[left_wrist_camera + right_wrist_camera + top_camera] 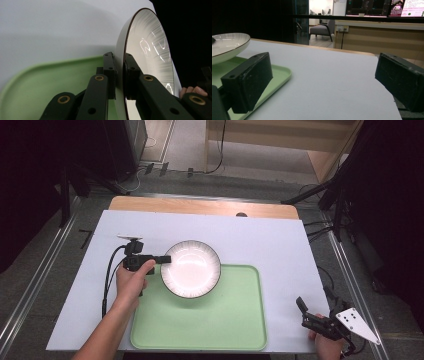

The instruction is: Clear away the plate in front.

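Note:
A white bowl [191, 268] with a dark rim sits over the far left corner of a green tray [200, 315]. My left gripper [164, 259] is shut on the bowl's left rim. In the left gripper view the two jaws clamp the bowl's rim [120, 75] from both sides, with the green tray [50, 80] below. My right gripper [310, 312] rests at the table's near right corner, open and empty. In the right gripper view its pads [249, 80] stand wide apart over the white table, with the bowl [227, 46] and tray [279, 72] at the left.
A white sheet [270, 245] covers the table, with a wooden strip [200, 207] along the far edge. Black cables [107, 280] trail from the left gripper. Metal rails and dark stands flank the table on both sides.

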`<action>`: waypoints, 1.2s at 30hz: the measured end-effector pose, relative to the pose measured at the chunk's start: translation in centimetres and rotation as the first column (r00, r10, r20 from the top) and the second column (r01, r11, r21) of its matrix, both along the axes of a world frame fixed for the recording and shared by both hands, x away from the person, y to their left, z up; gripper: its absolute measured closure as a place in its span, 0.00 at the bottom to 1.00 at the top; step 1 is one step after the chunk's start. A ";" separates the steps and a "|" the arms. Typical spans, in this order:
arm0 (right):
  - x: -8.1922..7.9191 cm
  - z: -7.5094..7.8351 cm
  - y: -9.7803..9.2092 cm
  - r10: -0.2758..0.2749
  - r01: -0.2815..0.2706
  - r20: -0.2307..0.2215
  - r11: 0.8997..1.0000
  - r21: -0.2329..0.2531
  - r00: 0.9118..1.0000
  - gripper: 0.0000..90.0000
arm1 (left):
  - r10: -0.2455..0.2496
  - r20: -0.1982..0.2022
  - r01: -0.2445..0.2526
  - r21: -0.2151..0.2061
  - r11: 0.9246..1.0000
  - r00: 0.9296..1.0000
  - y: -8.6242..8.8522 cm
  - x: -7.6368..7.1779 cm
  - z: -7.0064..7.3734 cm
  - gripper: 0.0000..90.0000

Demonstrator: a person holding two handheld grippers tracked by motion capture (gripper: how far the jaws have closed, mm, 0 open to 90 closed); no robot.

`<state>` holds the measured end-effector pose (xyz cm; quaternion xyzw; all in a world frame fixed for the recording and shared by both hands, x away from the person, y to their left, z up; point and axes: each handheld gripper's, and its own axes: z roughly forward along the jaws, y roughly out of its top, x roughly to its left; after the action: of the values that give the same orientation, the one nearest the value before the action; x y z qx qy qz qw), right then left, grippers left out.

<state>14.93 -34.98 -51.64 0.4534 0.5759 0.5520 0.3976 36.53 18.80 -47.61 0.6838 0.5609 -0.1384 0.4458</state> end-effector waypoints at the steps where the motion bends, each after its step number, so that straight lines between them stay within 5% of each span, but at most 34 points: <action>1: 0.0 0.0 0.0 0.002 -0.002 0.001 1.000 -0.002 1.000 0.02 | -0.015 -0.006 0.015 -0.003 1.000 1.000 -0.1 -0.5 -0.2 0.93; 20: 0.0 0.0 0.0 0.000 0.000 0.001 1.000 -0.003 1.000 0.02 | -0.113 -0.062 0.112 -0.009 0.994 0.992 -0.7 -4.6 -1.1 0.92; 30: 0.0 0.0 0.1 -0.001 0.001 0.001 1.000 -0.004 1.000 0.02 | -0.149 -0.083 0.150 0.000 0.989 0.985 -1.5 -5.6 -1.7 0.92; 36: 0.0 0.0 0.1 -0.002 0.002 0.001 1.000 -0.004 1.000 0.02 | -0.136 -0.079 0.138 0.027 0.990 0.988 -1.7 -5.5 -2.1 0.92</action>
<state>14.95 -34.92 -51.65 0.4529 0.5762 0.5508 0.3993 31.07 17.09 -49.68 0.7220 0.5314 -0.1857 0.4023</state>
